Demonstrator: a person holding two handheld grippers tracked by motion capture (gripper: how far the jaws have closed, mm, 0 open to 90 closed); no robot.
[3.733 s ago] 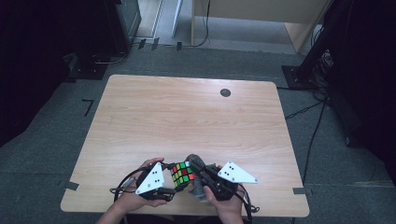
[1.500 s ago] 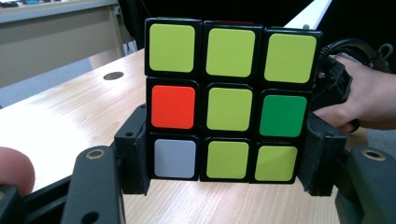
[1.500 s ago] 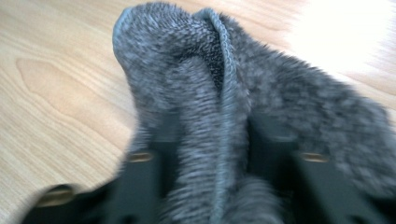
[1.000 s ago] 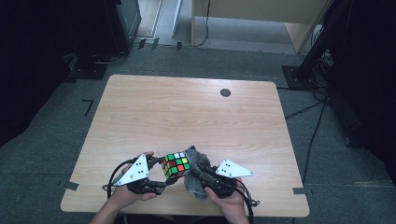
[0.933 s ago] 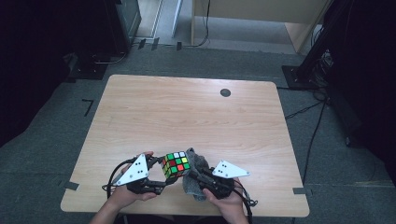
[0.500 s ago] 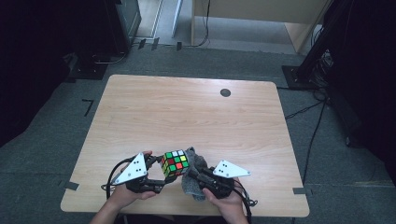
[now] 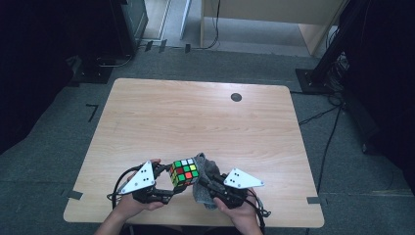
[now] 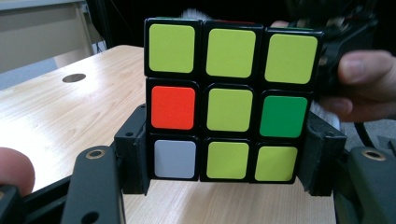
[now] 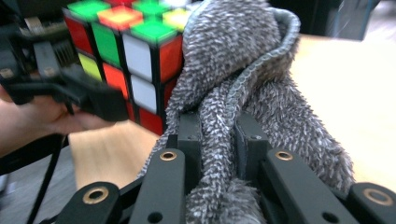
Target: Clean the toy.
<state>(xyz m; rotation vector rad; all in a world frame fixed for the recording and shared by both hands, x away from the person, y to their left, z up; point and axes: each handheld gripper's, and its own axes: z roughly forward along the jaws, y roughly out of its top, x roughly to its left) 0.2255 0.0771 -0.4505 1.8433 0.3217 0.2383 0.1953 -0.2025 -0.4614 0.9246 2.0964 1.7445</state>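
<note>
The puzzle cube [image 7: 184, 172] hangs just above the counter's [image 7: 195, 117] near edge, at six o'clock, clamped by the left hand-held gripper [image 8: 224, 154] (likely steadied for wiping). At its three o'clock, the right hand-held gripper [image 9: 218, 140] pinches a grey cloth [image 9: 243, 74] against its side.

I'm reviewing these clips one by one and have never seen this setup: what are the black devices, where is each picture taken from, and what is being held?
A person sits at a wooden table with a hand-held two-jaw tool in each hand. The high view looks down from above; the other two pictures come from cameras riding on each tool. The left tool is clamped on a puzzle cube by its sides, held above the table. The right tool pinches a grey fuzzy cloth, which rests against the cube. A small dark round spot sits near the table's far edge.
</note>
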